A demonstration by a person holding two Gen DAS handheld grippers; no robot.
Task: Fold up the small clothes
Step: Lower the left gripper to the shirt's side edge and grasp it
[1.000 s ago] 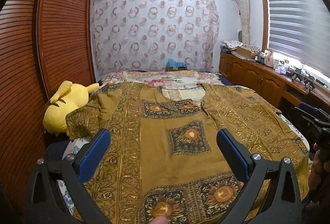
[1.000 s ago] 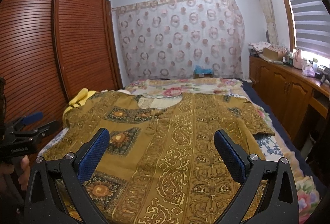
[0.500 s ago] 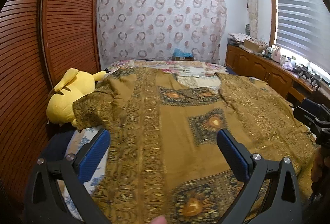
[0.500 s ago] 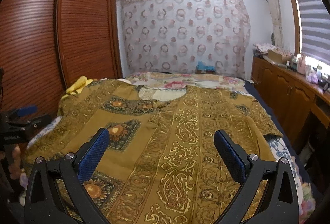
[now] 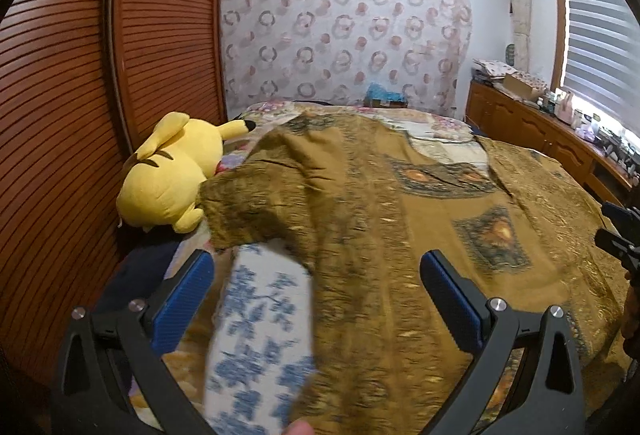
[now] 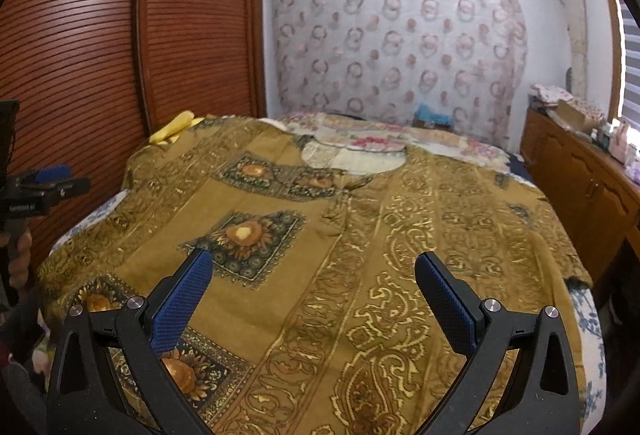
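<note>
A mustard-gold patterned shirt (image 5: 400,235) lies spread flat on the bed, collar toward the far wall; it also shows in the right wrist view (image 6: 360,235). Its left sleeve (image 5: 256,211) lies beside a yellow plush toy. My left gripper (image 5: 316,275) is open and empty above the shirt's near left edge, where blue-flowered bedding (image 5: 260,335) shows. My right gripper (image 6: 312,287) is open and empty above the shirt's lower middle. The left gripper (image 6: 48,179) also shows at the left edge of the right wrist view.
A yellow plush toy (image 5: 172,175) lies at the bed's left side against the wooden slatted wardrobe (image 5: 80,95). A wooden cabinet (image 6: 580,187) with clutter runs along the right wall. A patterned curtain (image 6: 400,47) hangs behind the bed.
The left gripper has swung left, bringing the sleeve, plush toy and bedding nearer the centre. The right gripper has shifted slightly closer over the shirt. Both stay open.
</note>
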